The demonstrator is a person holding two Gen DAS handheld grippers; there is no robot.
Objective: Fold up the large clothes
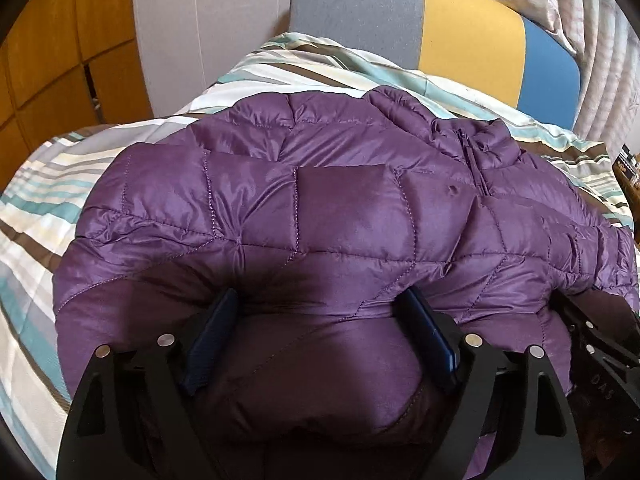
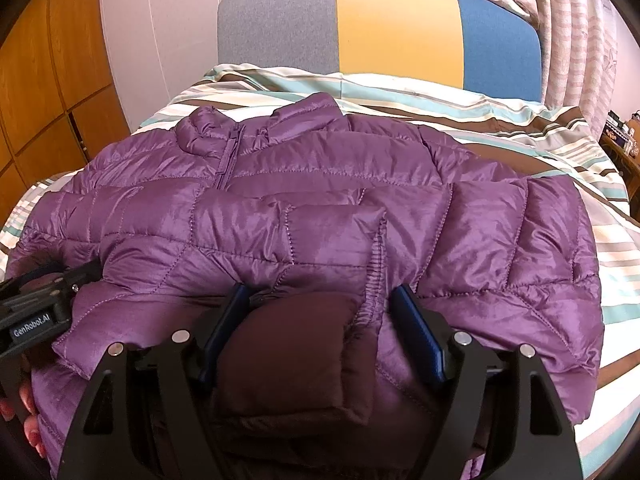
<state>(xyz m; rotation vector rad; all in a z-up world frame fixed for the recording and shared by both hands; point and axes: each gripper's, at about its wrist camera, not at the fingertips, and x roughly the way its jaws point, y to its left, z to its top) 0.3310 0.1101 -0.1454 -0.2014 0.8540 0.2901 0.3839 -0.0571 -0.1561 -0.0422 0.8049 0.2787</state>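
The purple quilted puffer jacket (image 1: 352, 208) lay spread across the striped bedspread (image 1: 48, 200), filling the middle of both frames, collar toward the grey, yellow and blue headboard (image 2: 384, 28) at the top. At bottom centre, the left hand-held gripper (image 1: 316, 312) stood with jaws wide apart, the jacket's near edge bulging between them. The right hand-held gripper (image 2: 320, 304) straddled a bunched fold likewise; whether it clamped, I could not tell.
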